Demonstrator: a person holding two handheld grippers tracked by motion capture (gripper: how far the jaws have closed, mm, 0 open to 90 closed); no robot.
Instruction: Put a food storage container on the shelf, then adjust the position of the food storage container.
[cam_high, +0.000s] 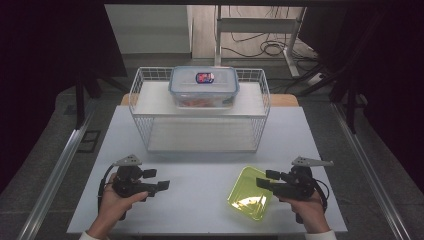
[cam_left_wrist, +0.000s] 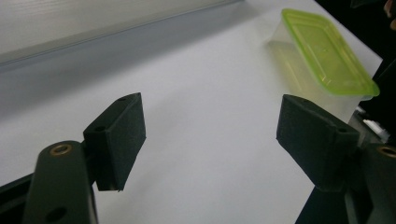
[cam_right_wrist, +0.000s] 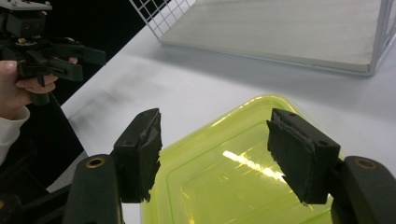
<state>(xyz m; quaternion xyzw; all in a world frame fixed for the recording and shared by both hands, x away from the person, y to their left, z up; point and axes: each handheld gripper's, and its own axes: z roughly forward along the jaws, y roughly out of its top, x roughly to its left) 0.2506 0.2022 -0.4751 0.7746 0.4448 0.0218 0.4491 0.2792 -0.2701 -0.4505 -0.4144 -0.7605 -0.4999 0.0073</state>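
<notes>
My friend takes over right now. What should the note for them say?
Left hand-held gripper: open, empty, over bare table.
Right hand-held gripper: open, jaws either side of the green box; no grip seen.
Green box: lid on, on the table's near right.
Clear box: lid on, on the wire rack's top shelf.
Done: nothing to see yet.
Left: probably grip the green box; where it goes is unclear.

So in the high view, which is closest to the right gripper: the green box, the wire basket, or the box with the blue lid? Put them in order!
From the right gripper:
1. Green box, just beside its jaws at the table's front.
2. Wire basket, further back, mid-table.
3. Blue-lidded box, farthest, on the basket's top shelf.
</notes>
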